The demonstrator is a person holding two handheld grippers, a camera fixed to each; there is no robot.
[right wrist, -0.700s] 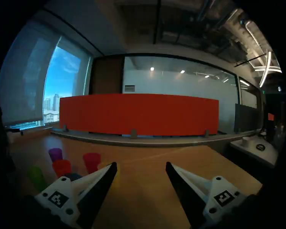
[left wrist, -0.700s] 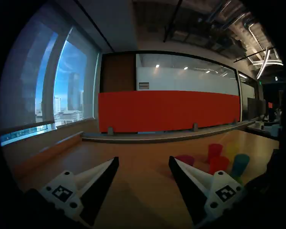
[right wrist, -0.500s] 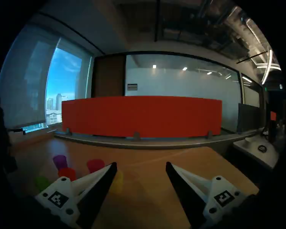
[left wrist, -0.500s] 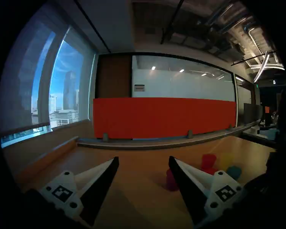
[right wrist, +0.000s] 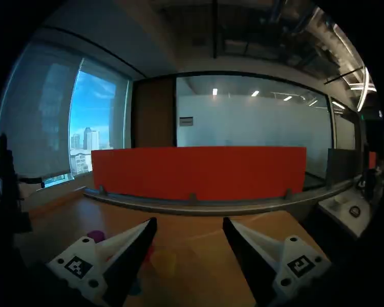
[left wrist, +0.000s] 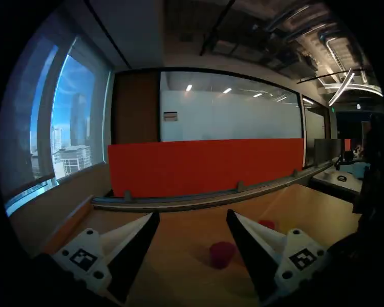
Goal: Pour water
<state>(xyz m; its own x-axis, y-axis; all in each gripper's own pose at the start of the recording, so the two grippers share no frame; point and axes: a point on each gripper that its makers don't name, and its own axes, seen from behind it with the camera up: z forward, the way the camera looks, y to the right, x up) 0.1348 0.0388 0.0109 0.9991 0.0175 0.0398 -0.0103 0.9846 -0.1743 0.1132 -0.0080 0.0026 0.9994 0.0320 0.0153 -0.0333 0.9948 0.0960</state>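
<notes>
Wooden table (left wrist: 189, 238), orange divider (left wrist: 207, 166) behind — magenta cup (left wrist: 222, 254) on table.

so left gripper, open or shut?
Open. The left gripper has its fingers wide apart with nothing pressed between them; the magenta cup stands farther ahead, ungripped.

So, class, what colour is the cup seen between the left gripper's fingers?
The cup is dark pinkish red; left gripper view.

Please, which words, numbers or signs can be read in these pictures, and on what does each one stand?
No text can be read.
The small sign on the glass wall: too blurred to read.
The square marker on the left tool, likewise on the right tool: a pattern, no letters.
</notes>
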